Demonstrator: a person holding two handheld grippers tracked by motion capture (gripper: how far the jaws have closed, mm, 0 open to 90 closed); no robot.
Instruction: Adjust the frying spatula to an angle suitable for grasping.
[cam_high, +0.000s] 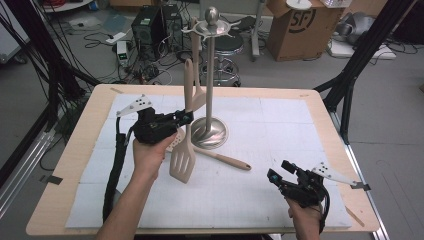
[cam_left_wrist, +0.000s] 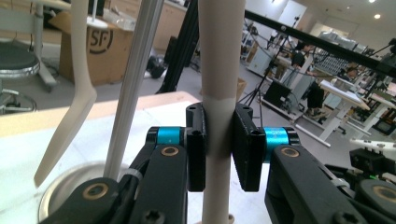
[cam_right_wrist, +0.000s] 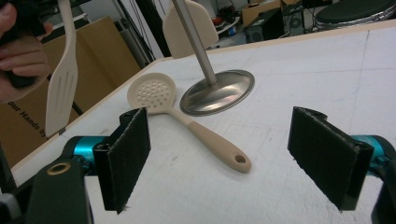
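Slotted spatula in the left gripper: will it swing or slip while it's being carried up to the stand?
Probably some swing: the left gripper clamps the slotted spatula on its handle, with the wide blade hanging below. Slip looks unlikely, since both pads press flat on the handle, though the handle seems smooth. It hangs straight without sagging, so likely stiff and light. It could knock the stand close beside it.

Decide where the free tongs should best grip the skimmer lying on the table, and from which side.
Grip the skimmer mid-handle, probably from above, jaws across it. It lies flat; the handle is slim and clear, while its perforated bowl lies beside the stand base. The right tongs stand open near the handle's hole end.
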